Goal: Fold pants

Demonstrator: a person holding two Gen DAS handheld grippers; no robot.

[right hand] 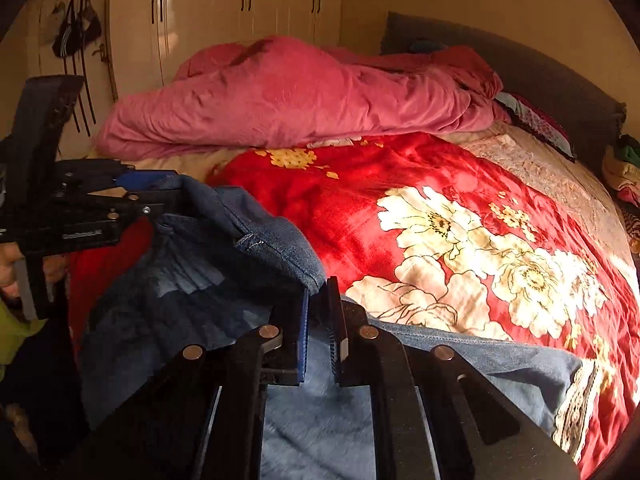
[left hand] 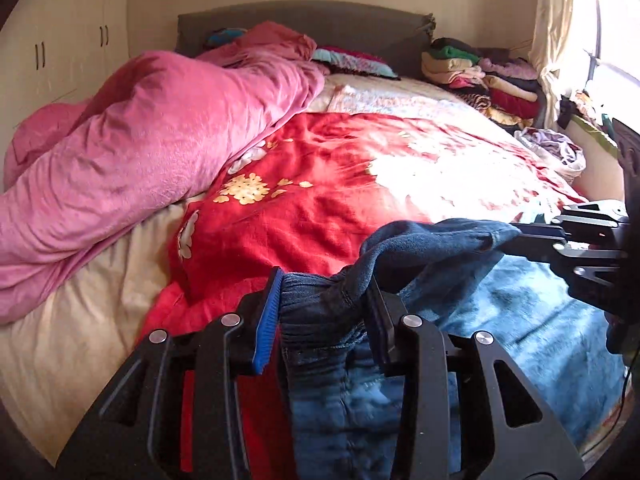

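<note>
Blue denim pants (left hand: 352, 392) hang lifted at the near edge of the bed, their legs trailing over the red floral blanket (left hand: 340, 184). My left gripper (left hand: 324, 282) is shut on a thick bunch of the ribbed waistband. At the right edge of that view, my right gripper (left hand: 532, 236) pinches the other end of the waist. In the right wrist view, my right gripper (right hand: 318, 292) is shut on a folded denim edge of the pants (right hand: 192, 280). My left gripper (right hand: 160, 192) holds the cloth at the left. The waist sags between the two.
A rumpled pink duvet (left hand: 140, 140) fills the bed's left side. Stacks of folded clothes (left hand: 480, 76) sit by the headboard at the far right, near a curtained window. A cream wardrobe (right hand: 240, 8) stands behind the bed. A person's hand (right hand: 8, 264) shows at the left edge.
</note>
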